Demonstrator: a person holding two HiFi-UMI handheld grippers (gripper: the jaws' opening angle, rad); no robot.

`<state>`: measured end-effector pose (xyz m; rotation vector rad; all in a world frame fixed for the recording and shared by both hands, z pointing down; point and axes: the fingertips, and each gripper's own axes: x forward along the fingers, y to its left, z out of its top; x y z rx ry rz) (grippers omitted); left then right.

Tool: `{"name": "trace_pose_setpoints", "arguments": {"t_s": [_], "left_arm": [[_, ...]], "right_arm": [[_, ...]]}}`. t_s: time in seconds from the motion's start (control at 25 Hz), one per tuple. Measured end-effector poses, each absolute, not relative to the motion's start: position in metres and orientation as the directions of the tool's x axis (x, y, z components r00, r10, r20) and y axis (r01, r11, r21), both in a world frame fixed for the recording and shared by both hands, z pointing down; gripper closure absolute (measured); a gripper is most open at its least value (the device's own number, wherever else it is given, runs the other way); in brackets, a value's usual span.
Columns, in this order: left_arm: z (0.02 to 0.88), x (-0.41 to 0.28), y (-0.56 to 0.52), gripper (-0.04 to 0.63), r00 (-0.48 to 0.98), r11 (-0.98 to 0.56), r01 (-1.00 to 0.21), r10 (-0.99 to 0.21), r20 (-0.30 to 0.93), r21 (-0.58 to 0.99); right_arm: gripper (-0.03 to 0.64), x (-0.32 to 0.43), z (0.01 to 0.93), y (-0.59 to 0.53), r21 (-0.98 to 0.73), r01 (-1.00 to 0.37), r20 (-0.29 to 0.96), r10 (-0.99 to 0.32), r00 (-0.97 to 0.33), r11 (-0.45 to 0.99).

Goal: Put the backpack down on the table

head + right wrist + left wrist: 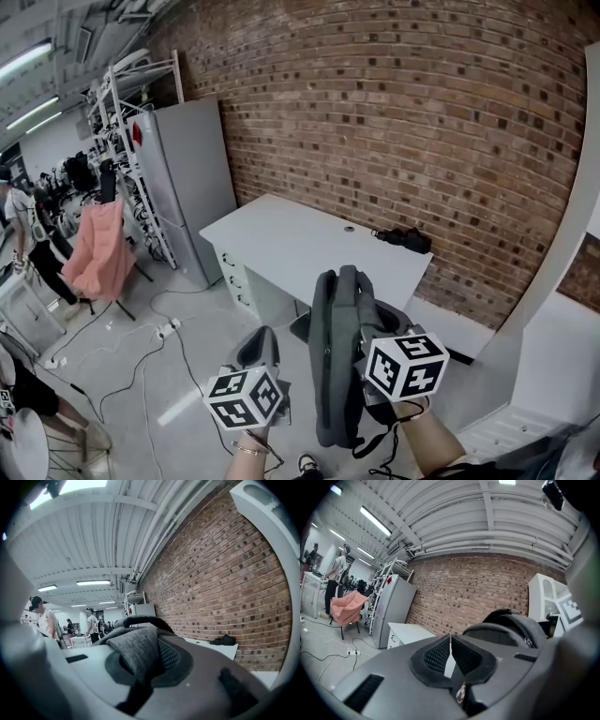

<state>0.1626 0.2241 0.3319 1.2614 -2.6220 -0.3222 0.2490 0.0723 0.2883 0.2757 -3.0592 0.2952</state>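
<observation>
The left hand-held gripper (260, 347) is held low in front of the body, pointing roughly level, with its jaws drawn together and nothing between them. The left wrist (249, 449) wears a thin bracelet. Beside it, the right hand-held gripper (137, 662) also points level, its jaws clamped on grey fabric of the backpack (337, 366). The bare right forearm (437, 442) reaches forward.

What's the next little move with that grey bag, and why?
Probably carry the grey fabric backpack forward over the white desk: the right gripper is clamped on its fabric, and the backpack hangs above the floor, short of the desk ahead.
</observation>
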Motion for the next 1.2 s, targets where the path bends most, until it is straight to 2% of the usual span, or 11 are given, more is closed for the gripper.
{"name": "trace_pose_setpoints", "arguments": {"t_s": [0.68, 0.96, 1.2], "left_arm": [[0.319, 0.04, 0.224, 0.575, -0.634, 0.637, -0.727, -0.766, 0.105, 0.256], [0.327, 0.004, 0.223, 0.575, -0.63, 0.636, -0.726, -0.768, 0.116, 0.263], [0.32, -0.015, 0.208, 0.575, -0.621, 0.629, -0.737, -0.775, 0.121, 0.246]], "right_arm": [[0.577, 0.136, 0.271, 0.048, -0.204, -0.224, 0.056, -0.217, -0.975, 0.953], [0.577, 0.109, 0.267, 0.045, -0.203, -0.239, 0.025, -0.239, -0.971, 0.95], [0.577, 0.093, 0.266, 0.032, -0.2, -0.25, 0.047, -0.245, -0.968, 0.948]]}}
